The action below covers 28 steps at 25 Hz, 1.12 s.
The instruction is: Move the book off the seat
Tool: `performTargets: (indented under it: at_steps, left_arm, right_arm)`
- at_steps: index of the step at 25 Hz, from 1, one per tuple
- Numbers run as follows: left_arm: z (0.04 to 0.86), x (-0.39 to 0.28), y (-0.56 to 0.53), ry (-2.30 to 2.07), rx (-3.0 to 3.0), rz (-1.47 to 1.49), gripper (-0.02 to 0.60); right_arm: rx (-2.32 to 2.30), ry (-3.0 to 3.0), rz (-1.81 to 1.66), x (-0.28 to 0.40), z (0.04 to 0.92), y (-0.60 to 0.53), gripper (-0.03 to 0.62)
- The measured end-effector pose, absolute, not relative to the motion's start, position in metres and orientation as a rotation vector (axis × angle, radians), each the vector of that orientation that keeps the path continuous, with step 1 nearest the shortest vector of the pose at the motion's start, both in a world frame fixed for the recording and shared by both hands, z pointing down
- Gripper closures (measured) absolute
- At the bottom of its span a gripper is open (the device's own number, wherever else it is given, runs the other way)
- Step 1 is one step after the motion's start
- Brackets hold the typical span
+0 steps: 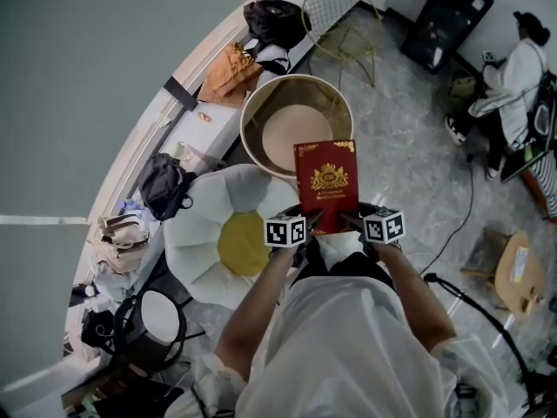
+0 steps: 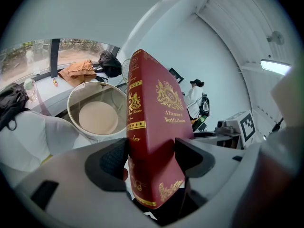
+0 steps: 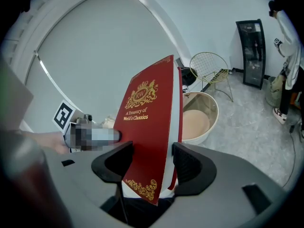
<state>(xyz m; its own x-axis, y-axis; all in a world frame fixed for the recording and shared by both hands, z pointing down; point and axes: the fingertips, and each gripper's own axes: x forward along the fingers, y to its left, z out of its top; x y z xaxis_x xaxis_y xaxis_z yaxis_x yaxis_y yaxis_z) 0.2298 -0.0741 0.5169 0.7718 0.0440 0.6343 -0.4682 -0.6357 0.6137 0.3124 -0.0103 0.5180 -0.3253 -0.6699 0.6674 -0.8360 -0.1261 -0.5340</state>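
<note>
So the red book [image 1: 325,181] is up in the air right now, not resting on any seat. The person has it clamped by its bottom edge, one gripper near each lower corner, and it stands pretty much upright with the gold crest on the front cover facing back at them. The gold lettering reads "A Treasury of World's Classics".

The left gripper [image 2: 152,158] has its jaws squeezed onto the spine-side corner, black pads flat against the front and back covers. The right gripper [image 3: 153,164] does the same at the open-page corner, with its jaws pinching across the covers and the white page block between them. Both marker cubes sit just below the book, close together.

From the head view, the book's top half overlaps the near rim of a round tub chair [image 1: 258,103] with a beige cushion inside. How high above it the book is, I can't tell. Just to the person's left is a white petal-shaped seat [image 1: 196,233] with a yellow centre. A gold wire chair [image 1: 335,11] stands beyond the tub, bags lie along the window ledge [image 1: 187,133], and another person [image 1: 513,77] stands at the far right by a black cabinet [image 1: 444,20].
</note>
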Motion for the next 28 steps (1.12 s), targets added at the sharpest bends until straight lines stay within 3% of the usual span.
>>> performTargets:
  at_steps: [15,28]
  left_arm:
    - [0.526,0.243,-0.14,-0.409,2.087,0.77,0.272]
    - [0.576,0.297,-0.185,-0.551,1.989,0.677,0.272]
  right_arm:
    - [1.588,-1.989,1.446,0.33,0.527,-0.083,0.31]
    - [1.351,-1.994,1.437,0.392,0.577,-0.142,0.31]
